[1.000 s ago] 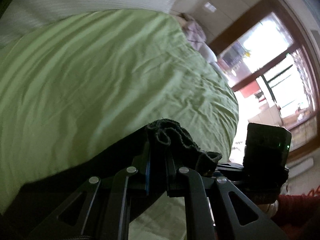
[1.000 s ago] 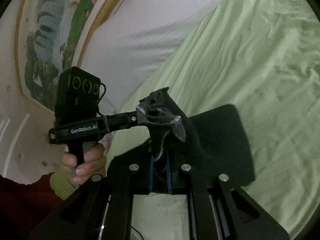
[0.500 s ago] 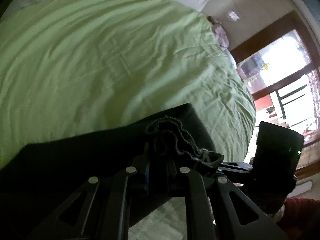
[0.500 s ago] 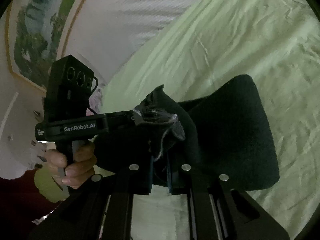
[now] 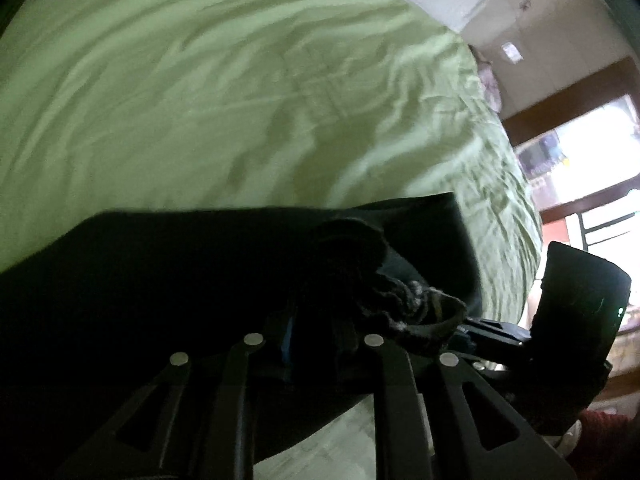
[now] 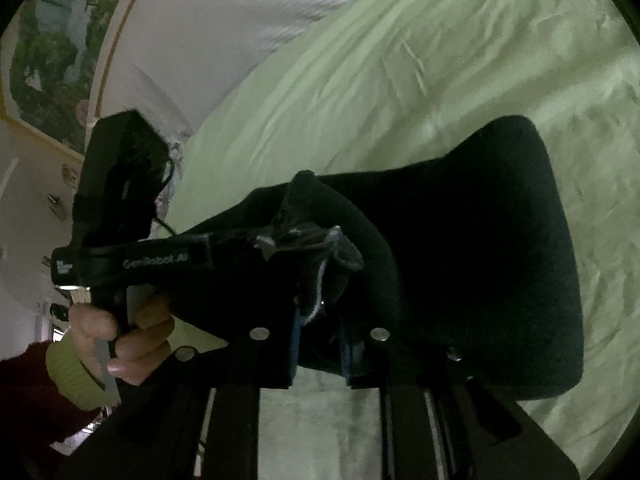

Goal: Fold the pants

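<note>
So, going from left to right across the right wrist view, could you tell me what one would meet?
Framed painting → hand on the other gripper's handle → left gripper, shut on bunched cloth → black pants → green bedsheet.

A bed carries everything here, covered by a pale green sheet [image 5: 224,92] that is creased all over in long shallow wrinkles, finer and more crumpled toward the edge near the window. In the right wrist view the same sheet [image 6: 460,52] runs up to a white ribbed cover [image 6: 248,8] at the far end of the bed. Black pants [image 6: 500,240] spread over the green sheet as a broad dark panel with a rounded far corner; in the left wrist view the pants [image 5: 168,280] form a wide dark band across the sheet.
</note>
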A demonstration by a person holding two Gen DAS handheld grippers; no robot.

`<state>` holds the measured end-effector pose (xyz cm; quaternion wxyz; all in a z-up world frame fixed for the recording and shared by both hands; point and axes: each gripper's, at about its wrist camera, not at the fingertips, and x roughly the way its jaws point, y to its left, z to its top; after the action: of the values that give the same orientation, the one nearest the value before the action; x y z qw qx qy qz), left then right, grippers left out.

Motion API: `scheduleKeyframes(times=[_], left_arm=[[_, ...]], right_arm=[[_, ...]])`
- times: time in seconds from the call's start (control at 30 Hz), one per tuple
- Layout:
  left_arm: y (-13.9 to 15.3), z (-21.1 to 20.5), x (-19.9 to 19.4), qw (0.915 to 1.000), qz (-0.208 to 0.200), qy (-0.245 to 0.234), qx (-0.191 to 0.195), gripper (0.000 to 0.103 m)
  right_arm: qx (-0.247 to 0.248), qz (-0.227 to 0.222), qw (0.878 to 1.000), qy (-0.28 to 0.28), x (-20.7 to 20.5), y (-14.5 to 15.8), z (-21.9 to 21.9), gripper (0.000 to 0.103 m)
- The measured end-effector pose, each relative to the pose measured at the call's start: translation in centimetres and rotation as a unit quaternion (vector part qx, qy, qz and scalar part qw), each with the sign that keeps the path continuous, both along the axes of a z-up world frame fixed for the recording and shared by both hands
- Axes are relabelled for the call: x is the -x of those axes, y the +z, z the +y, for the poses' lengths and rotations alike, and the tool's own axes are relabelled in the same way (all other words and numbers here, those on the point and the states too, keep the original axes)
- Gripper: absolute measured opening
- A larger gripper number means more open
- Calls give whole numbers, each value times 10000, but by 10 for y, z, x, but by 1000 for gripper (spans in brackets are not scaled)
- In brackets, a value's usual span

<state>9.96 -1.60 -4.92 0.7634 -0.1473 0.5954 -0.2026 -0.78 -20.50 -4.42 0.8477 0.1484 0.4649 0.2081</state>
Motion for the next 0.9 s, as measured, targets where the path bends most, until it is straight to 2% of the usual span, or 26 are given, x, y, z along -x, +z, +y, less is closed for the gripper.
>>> scheduleKeyframes(times=[0.07, 0.17, 0.5, 0.7, 0.8, 0.9], left_arm=[[1, 11, 6, 9999, 9, 156, 15, 15], [4, 33, 18, 9988, 35, 489, 59, 22], [24, 92, 65, 9852, -34, 1683, 325, 46], [28, 118, 97, 9759, -1, 2155, 352, 49], [34, 134, 117, 9672, -106, 2514, 342, 49], [37, 151, 135, 9601, -156, 2773, 328, 54]], right_arm=[[-84, 70, 9999, 70, -1, -1, 2, 36], [-10, 44, 9998, 191, 0, 0, 11, 44], [-76, 18, 9978, 663, -5, 13, 42, 45], [-2, -73, 9950, 998, -16, 24, 67, 45], [117, -138, 9924, 1217, -23, 30, 83, 45], [248, -166, 9885, 1483, -30, 34, 101, 45]])
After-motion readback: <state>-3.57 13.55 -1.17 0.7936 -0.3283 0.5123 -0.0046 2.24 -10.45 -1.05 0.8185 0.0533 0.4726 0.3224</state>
